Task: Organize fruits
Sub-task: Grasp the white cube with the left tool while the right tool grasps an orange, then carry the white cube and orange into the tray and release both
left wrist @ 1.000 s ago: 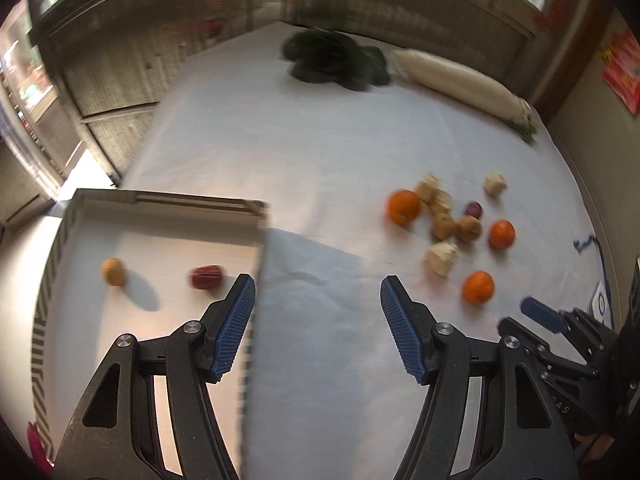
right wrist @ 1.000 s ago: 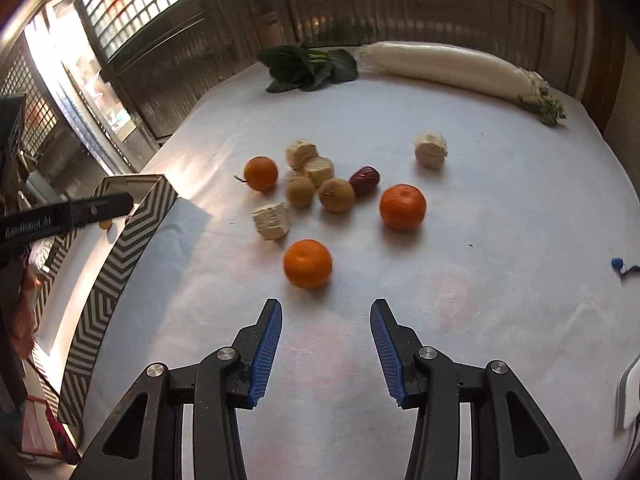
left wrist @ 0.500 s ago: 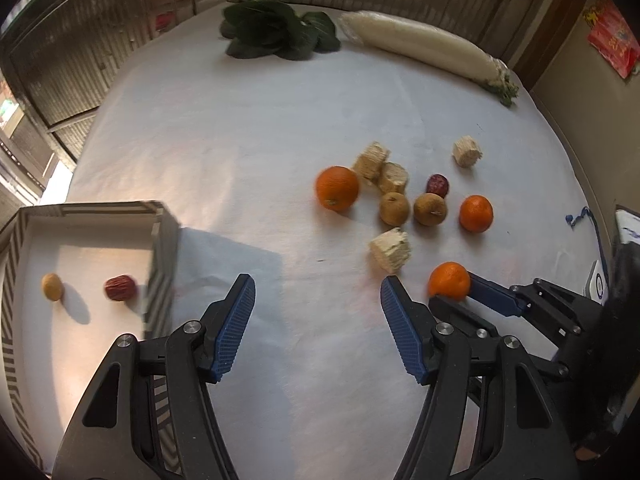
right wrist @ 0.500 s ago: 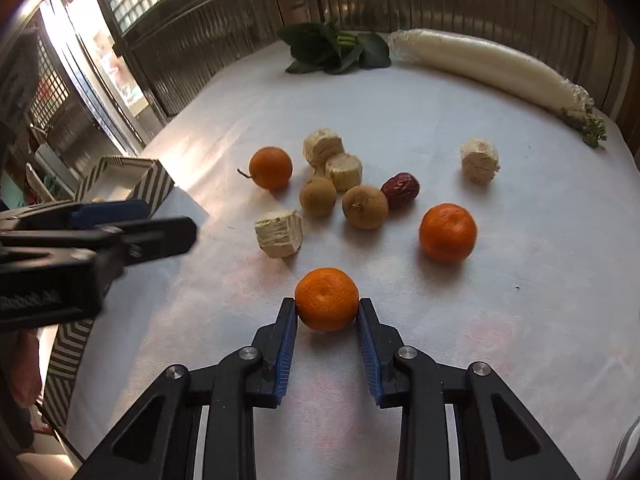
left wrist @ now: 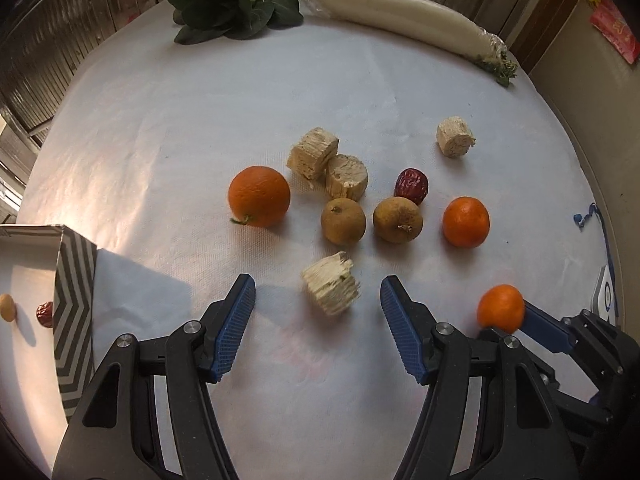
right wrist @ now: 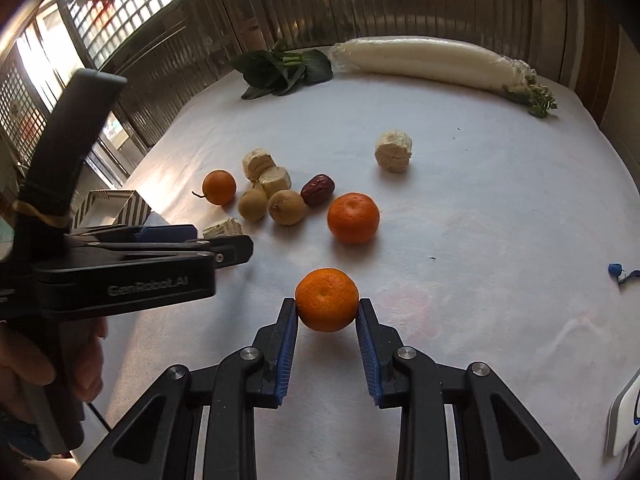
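My right gripper (right wrist: 327, 312) is shut on a small tangerine (right wrist: 327, 305), lifted a little above the white cloth; it also shows in the left wrist view (left wrist: 501, 307). My left gripper (left wrist: 318, 294) is open, with a pale rough chunk (left wrist: 330, 288) on the cloth between its fingers. Beyond lie an orange with a stem (left wrist: 259, 196), another tangerine (left wrist: 466, 221), two brown longans (left wrist: 343, 221) (left wrist: 398, 219) and a red date (left wrist: 411, 185). A zigzag-patterned box (left wrist: 74, 312) at the left holds a date (left wrist: 45, 314) and a small yellow fruit (left wrist: 7, 307).
Pale chunks (left wrist: 313, 153) (left wrist: 347, 177) (left wrist: 454, 137) lie among the fruit. Leafy greens (left wrist: 234, 10) and a long white radish (left wrist: 404, 24) lie at the far edge. A blue cord (left wrist: 586, 216) and a white device (left wrist: 606, 292) sit at the right edge.
My right gripper closed on the near tangerine and raised it slightly. My left gripper swung from over the box to the right, toward the fruit cluster, staying open.
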Demonstrator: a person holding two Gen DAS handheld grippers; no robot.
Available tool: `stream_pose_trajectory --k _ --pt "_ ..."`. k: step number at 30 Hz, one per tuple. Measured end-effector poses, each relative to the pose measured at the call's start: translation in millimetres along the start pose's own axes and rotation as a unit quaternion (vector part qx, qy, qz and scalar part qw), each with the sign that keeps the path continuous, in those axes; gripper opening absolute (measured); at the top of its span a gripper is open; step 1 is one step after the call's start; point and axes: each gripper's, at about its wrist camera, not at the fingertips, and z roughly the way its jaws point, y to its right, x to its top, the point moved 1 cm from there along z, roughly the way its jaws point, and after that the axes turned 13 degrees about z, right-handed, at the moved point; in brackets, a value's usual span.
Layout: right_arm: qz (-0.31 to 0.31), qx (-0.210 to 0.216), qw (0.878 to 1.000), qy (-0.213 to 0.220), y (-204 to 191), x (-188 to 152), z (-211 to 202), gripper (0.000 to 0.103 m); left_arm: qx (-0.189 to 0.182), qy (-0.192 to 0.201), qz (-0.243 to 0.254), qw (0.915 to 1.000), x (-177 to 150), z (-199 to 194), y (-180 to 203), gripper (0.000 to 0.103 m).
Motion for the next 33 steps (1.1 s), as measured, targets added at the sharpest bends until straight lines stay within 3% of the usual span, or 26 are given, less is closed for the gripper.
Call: stream_pose_trajectory --k 4,7,15,33 --pt "0.003 0.003 1.0 -0.002 2.7 0.0 0.9 0.029 0.004 0.003 0.005 1.0 -0.8 -0.8 -0.5 0.037" --pt "0.005 0.007 1.0 -0.004 1.4 -0.9 2.2 0.029 -0.013 0.004 0.002 0.9999 -1.6 -2.1 -2.0 0.023" --pt "-0.005 0.021 1.0 -0.003 -16.4 -3.5 -3.4 0.029 0.005 0.017 0.005 0.9998 -14.8 -28.1 -9.3 0.02" --pt "-0.077 0.056 0.995 -0.001 -104.8 -10.8 -15.1 0.029 0.069 0.052 -0.047 0.9952 -65.0 -104.2 -78.8 0.02"
